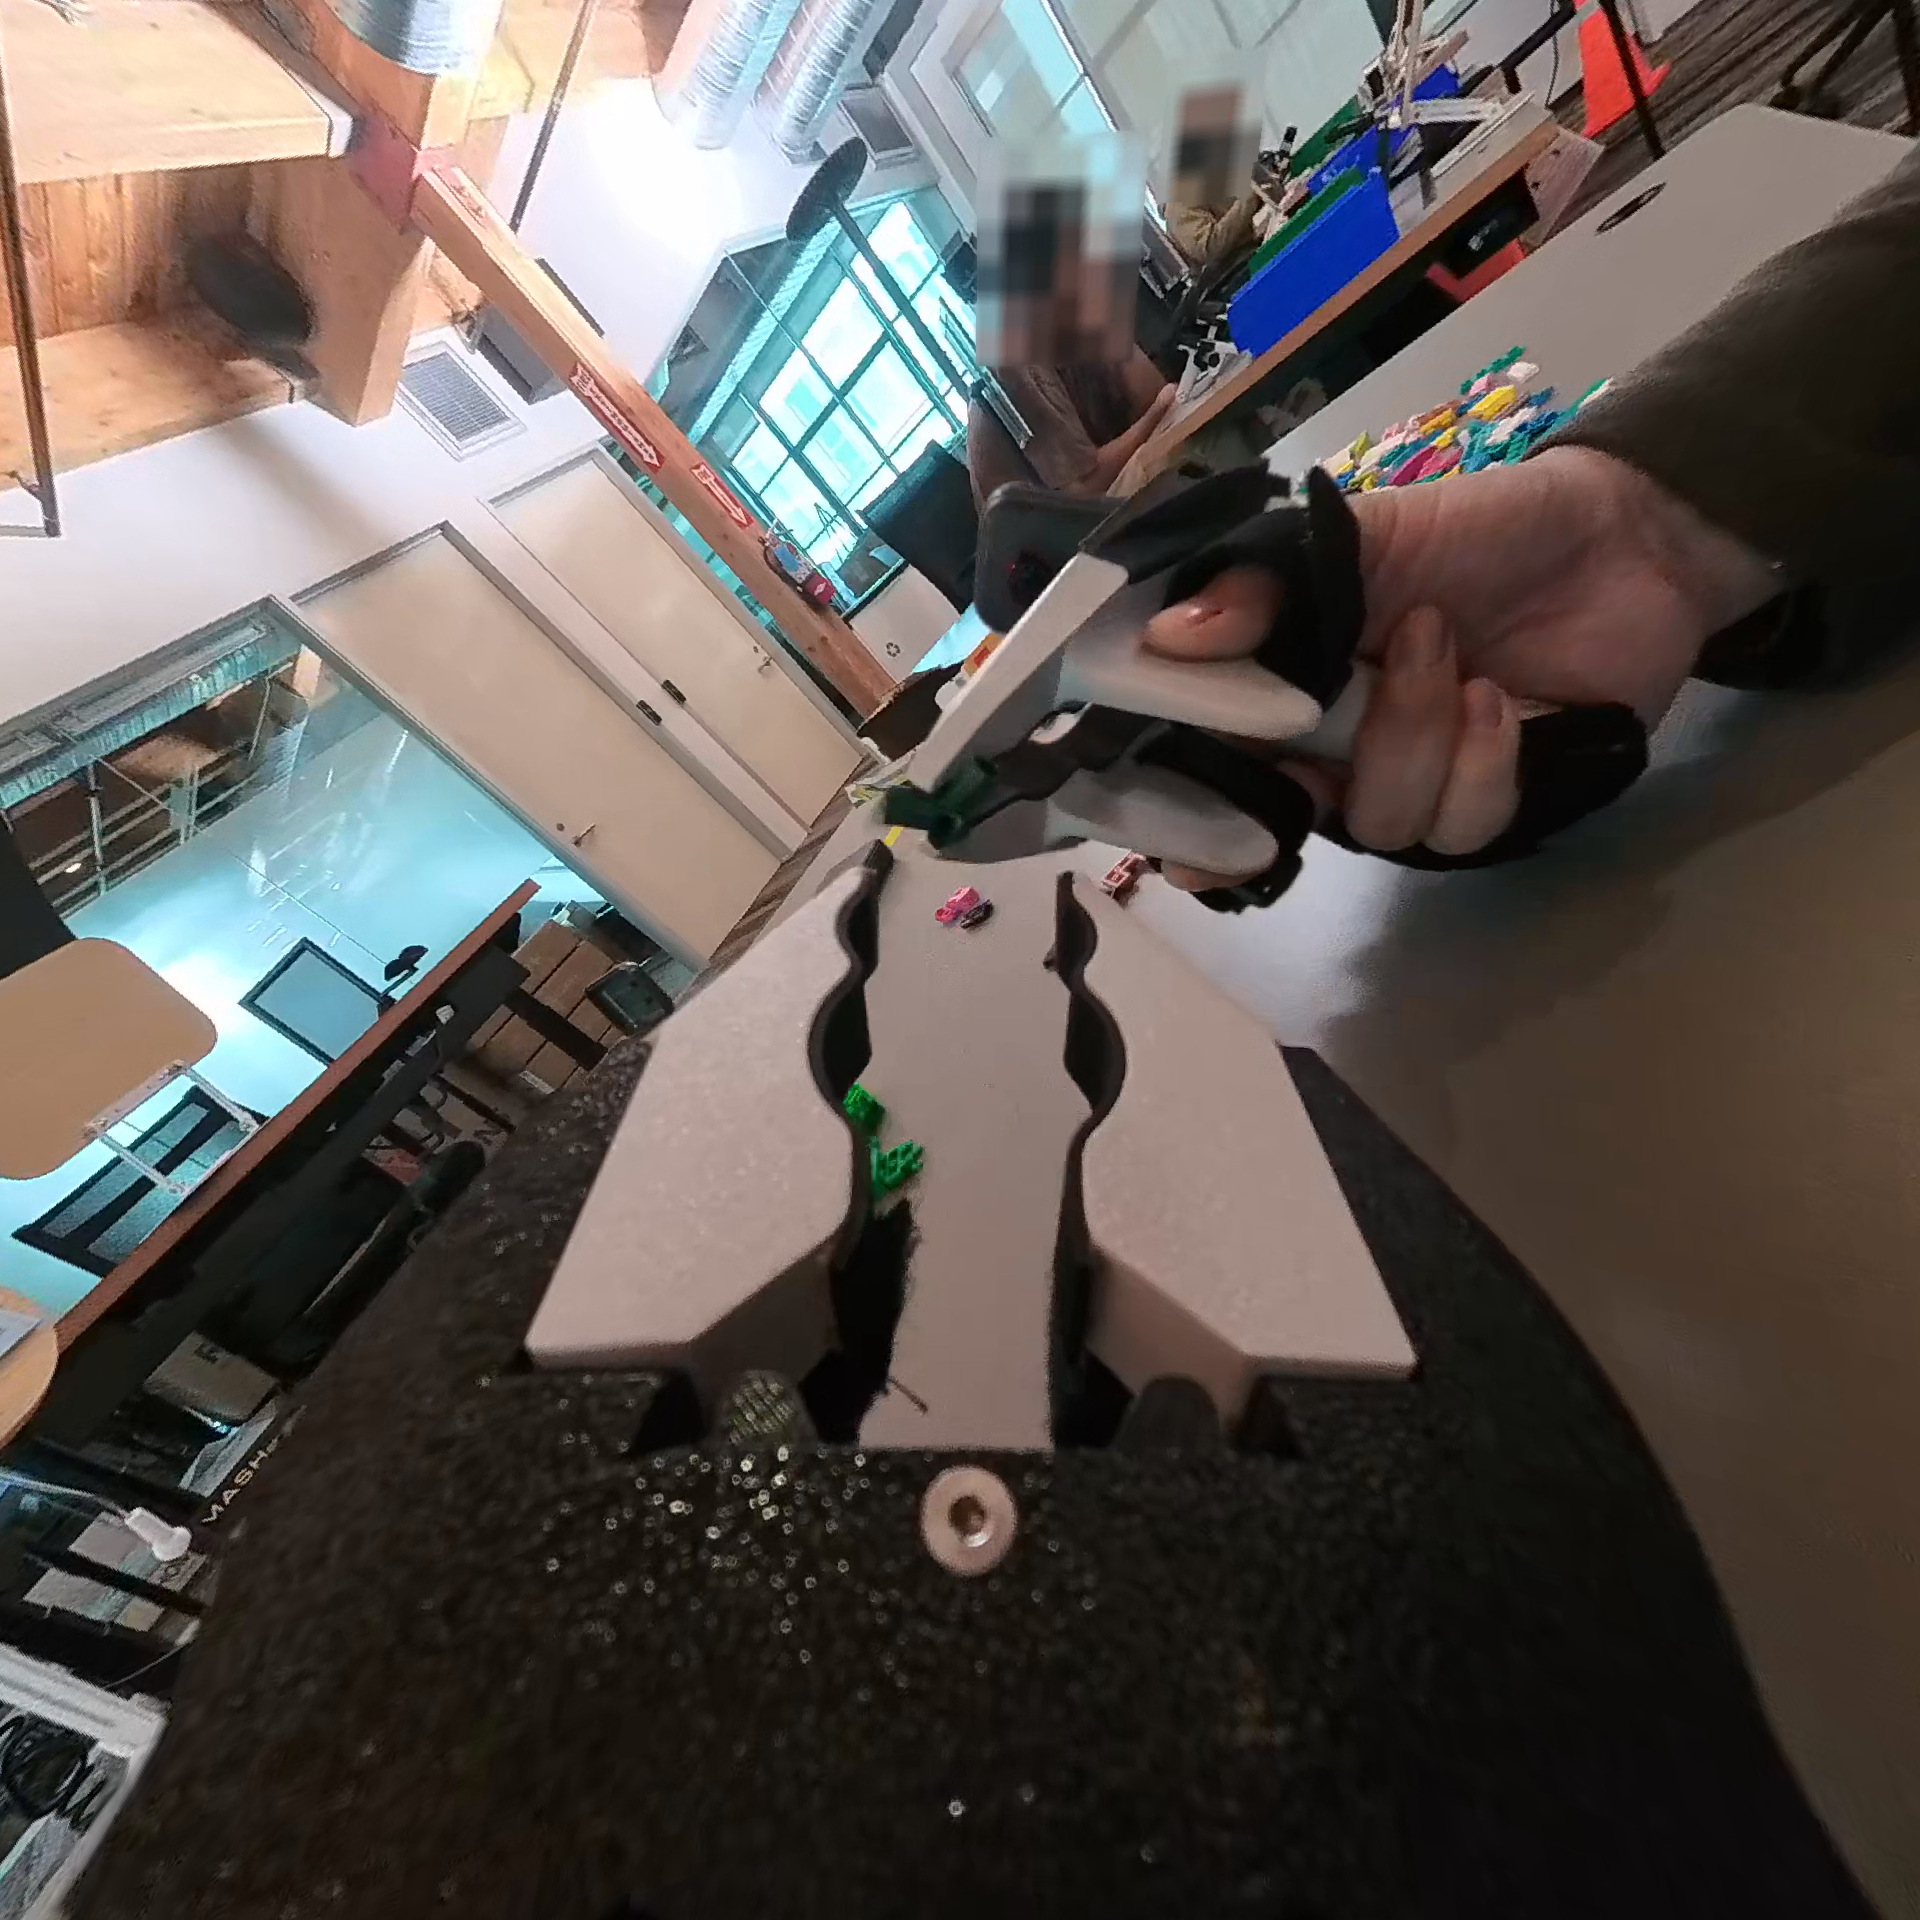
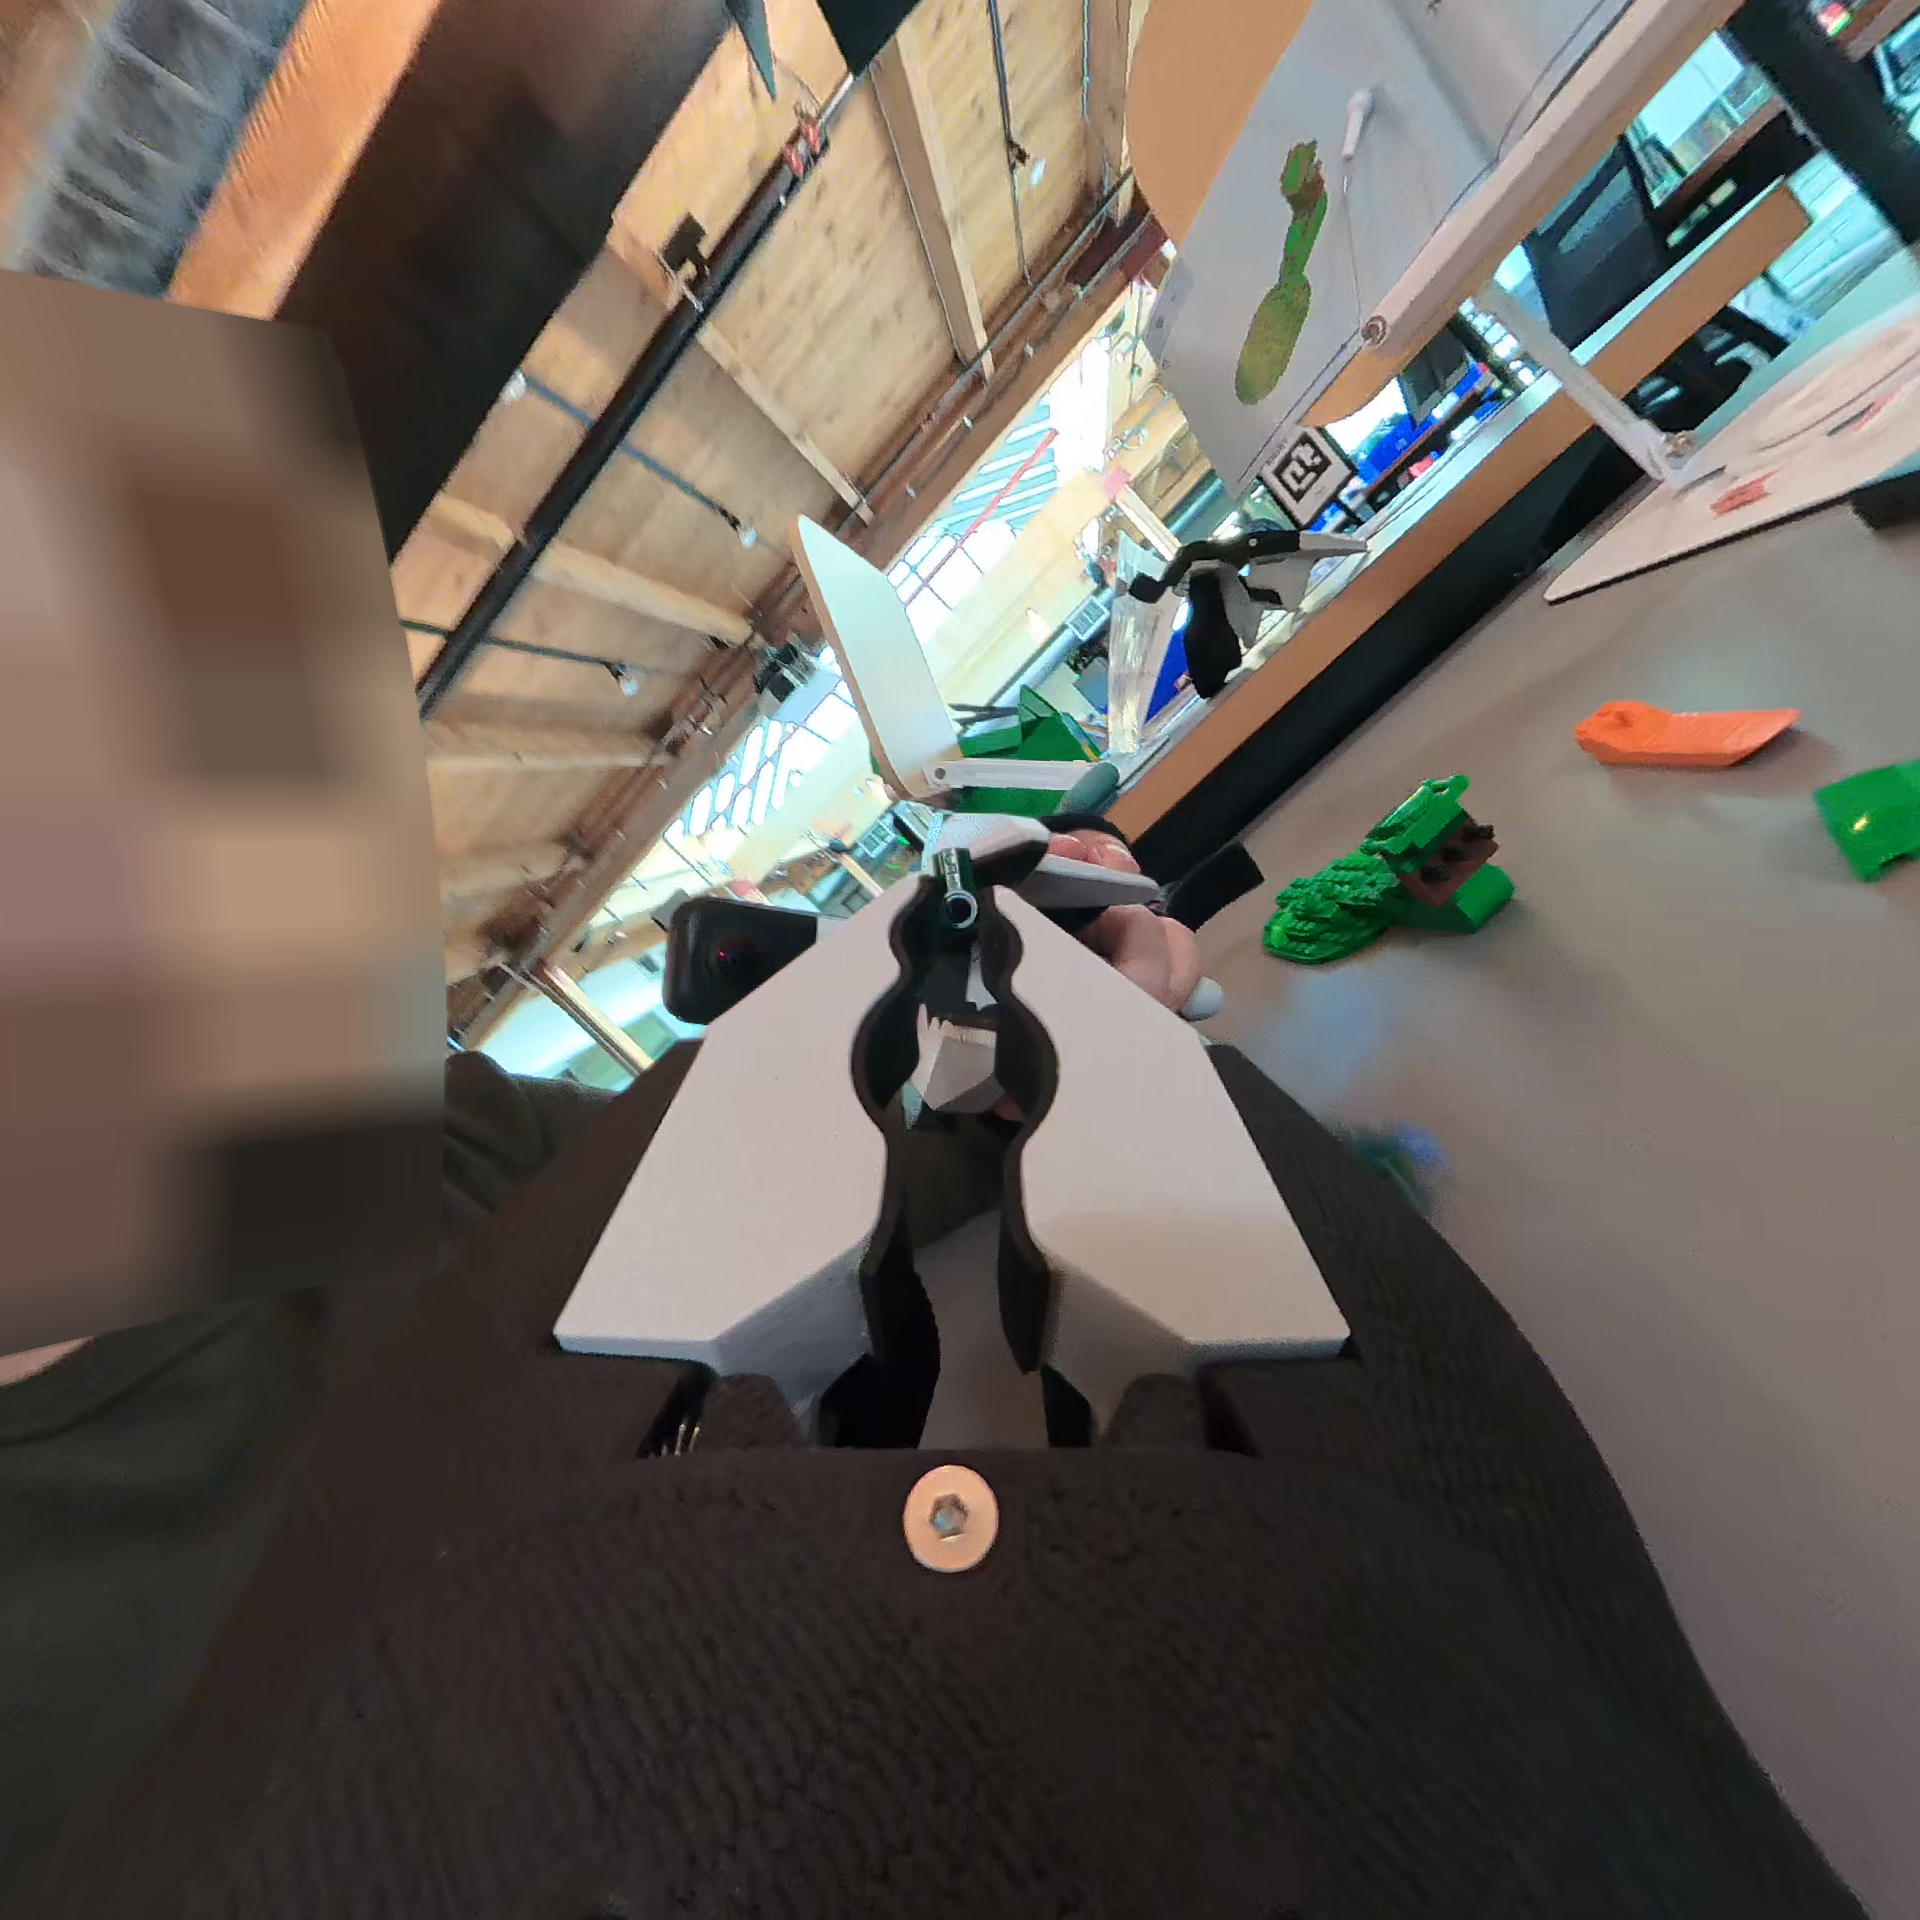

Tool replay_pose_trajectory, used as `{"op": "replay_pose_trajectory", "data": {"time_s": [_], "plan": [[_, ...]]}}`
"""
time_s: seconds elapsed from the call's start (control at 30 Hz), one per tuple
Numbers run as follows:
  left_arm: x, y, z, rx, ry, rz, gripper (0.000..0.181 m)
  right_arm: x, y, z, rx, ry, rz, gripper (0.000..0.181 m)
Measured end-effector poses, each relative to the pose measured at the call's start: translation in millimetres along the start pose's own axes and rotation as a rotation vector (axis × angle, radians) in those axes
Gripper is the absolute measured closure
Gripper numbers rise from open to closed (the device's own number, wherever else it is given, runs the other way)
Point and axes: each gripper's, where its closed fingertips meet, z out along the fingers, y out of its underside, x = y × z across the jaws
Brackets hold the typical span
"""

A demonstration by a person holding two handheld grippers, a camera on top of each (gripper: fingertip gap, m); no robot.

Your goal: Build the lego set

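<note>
At the frame's centre the left gripper (image 1: 966, 914) stands spread over the grey table (image 1: 1558, 987), bright green bricks (image 1: 883, 1138) low between its fingers. Just past its tips, the right gripper (image 2: 951, 909) pinches a dark green piece (image 1: 940, 805), partly blocking the pink brick (image 1: 961, 906) beyond. A green lego build (image 2: 1387, 878) sits centre right, an orange wedge (image 2: 1678, 736) farther; a pile of coloured bricks (image 1: 1455, 431) upper right.

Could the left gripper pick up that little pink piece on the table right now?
Probably yes: the left gripper is open, and the pink piece lies on the table just ahead of it, with nothing between.
</note>
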Motion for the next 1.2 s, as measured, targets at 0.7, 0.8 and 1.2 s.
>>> {"op": "replay_pose_trajectory", "data": {"time_s": [0.7,0.8,1.2], "plan": [[60,-40,4,0.142,0.078,0.359,0.151,16,-20,-7,0.000,0.460,-0.989,0.175],[80,-53,13,0.171,0.117,0.340,0.151,17,-20,-4,-0.012,0.475,-1.057,0.175],[1,14,-8,-0.322,-0.248,0.271,0.181,40,-41,16,-0.068,0.407,-1.217,0.175]]}}
